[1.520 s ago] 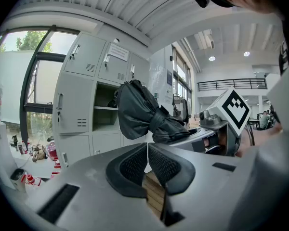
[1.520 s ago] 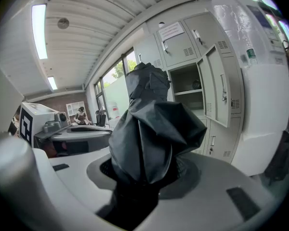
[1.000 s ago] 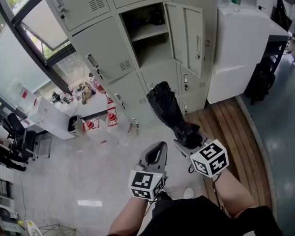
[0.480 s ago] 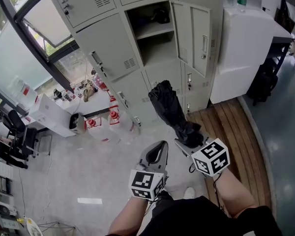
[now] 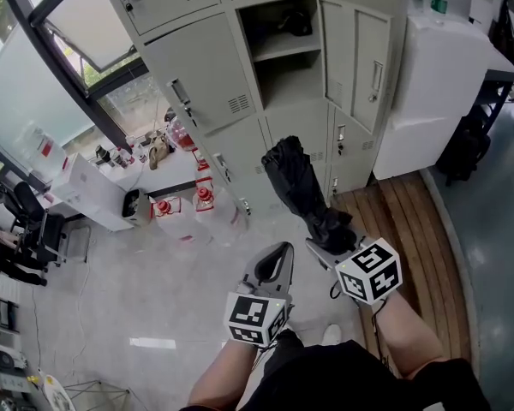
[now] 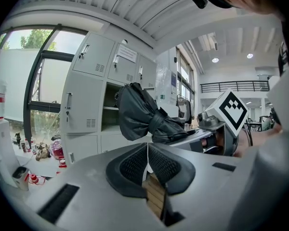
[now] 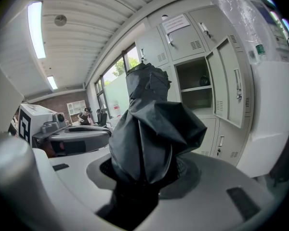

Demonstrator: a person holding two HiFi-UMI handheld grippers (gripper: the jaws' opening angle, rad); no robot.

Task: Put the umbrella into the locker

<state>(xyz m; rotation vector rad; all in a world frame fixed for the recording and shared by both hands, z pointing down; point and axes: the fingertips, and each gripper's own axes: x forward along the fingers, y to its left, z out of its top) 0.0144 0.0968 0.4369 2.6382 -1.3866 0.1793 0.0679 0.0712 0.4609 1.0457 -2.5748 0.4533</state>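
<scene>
umbrella (image 5: 296,182) | right gripper (image 5: 329,244) jaws clamp it | left gripper (image 5: 279,252) jaws pressed together

Office locker area, bank of grey metal lockers (image 5: 207,75); black swivel chair (image 5: 30,229), tall windows (image 5: 30,92)

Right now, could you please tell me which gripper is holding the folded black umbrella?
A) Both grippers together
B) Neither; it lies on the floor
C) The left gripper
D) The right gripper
D: in the right gripper view, the right gripper is clamped on the umbrella, which stands up between its jaws. The left gripper has its jaws together with nothing between them.
</scene>
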